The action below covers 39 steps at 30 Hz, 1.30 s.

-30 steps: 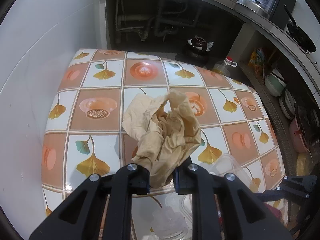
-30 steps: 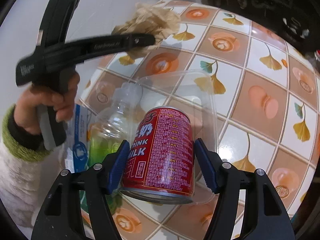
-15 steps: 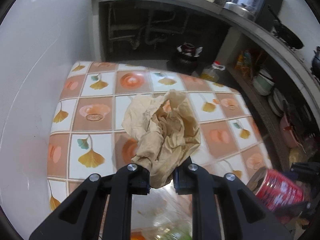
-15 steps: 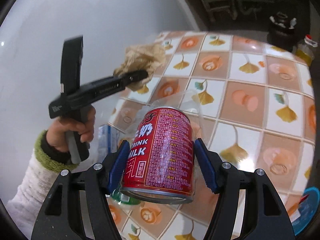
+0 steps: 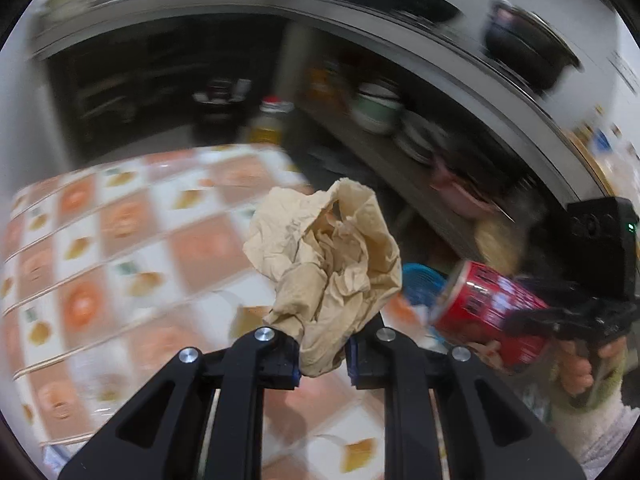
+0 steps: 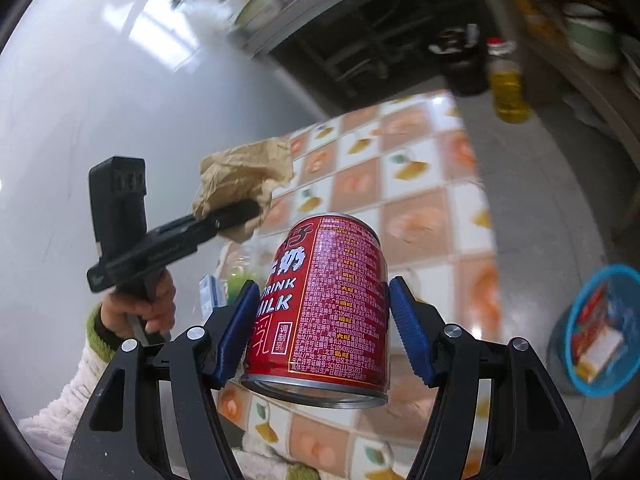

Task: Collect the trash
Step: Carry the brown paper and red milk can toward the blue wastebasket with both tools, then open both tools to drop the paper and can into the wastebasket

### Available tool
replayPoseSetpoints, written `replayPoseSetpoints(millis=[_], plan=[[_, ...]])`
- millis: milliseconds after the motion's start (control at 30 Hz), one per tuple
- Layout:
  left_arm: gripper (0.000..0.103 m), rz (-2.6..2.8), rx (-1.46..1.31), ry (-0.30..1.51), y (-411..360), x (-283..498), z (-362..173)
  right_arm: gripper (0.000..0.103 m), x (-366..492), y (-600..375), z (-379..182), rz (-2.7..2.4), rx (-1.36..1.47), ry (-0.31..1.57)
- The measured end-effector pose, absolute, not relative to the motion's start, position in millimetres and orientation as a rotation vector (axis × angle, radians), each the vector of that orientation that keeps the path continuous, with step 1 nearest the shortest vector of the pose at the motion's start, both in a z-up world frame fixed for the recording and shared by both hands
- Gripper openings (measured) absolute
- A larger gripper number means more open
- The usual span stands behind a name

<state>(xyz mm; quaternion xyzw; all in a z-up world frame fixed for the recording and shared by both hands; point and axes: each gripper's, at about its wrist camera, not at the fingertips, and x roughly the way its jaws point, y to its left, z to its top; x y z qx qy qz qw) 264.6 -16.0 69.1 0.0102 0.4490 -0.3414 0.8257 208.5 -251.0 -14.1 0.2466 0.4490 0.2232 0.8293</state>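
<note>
paper: crumpled tan paper wad (image 5: 328,264), pinched at its lower end between the black jaws of the left gripper (image 5: 322,354), rest of it bunched up above the fingertips, lifted clear of the desk.
left jaws: drawn narrow, clamped on the paper wad; from the right wrist view, same wad (image 6: 244,176) at the tip of the left gripper (image 6: 240,216), handle gripped by a hand (image 6: 140,312) in a white fleece sleeve with a green cuff.
can: red cylindrical metal drink can (image 6: 324,312) with white "drink milk" lettering, tilted, silver bottom rim toward the camera, squeezed between the blue ribbed pads (image 6: 236,336) of the right gripper (image 6: 324,332), held in the air.
right jaws: spread fairly wide, pressing both sides of the can; from the left wrist view, same can (image 5: 484,312) off to the right in the right gripper (image 5: 532,320).
desk: tiled desk (image 6: 424,200) with orange and white squares and yellow leaf prints, below both grippers; blurred in the left wrist view (image 5: 120,264).
basket: round blue plastic basket (image 6: 576,380) on the grey floor beside the desk, red and white wrappers inside; blue rim also just visible behind the paper wad (image 5: 420,280).
left on desk: clear plastic bottle with green liquid (image 6: 240,276), partly hidden behind the can.
background: yellow oil bottle with red cap (image 6: 508,88) on the floor, shelves of bowls (image 5: 380,108), dark pot (image 5: 524,48) on the counter, all blurred.
</note>
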Motion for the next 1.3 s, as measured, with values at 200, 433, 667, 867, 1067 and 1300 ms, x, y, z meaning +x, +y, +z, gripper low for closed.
replayPoseSetpoints(millis=[200,433,667,867,1067,1300], plan=[[0.015,-0.860,0.045,1.008,-115,248,57,0.063,165,-325,-35,0.356,0.637,0.923],[0.015,-0.959,0.127,1.102,-222,232,23,0.063,119,-412,-66,0.164,0.756,0.885],[0.016,-0.992,0.230,1.238,-318,233,-35,0.063,89,-482,-119,0.002,0.880,0.896],[0.017,-0.956,0.285,1.368,-377,244,-97,0.063,91,-514,-182,-0.088,0.978,0.957],[0.021,-0.913,0.257,1.503,-426,252,-152,0.063,109,-535,-233,-0.166,1.020,1.017],[0.079,-0.796,0.188,1.472,-446,272,-167,0.064,160,-560,-279,-0.261,0.993,1.067]])
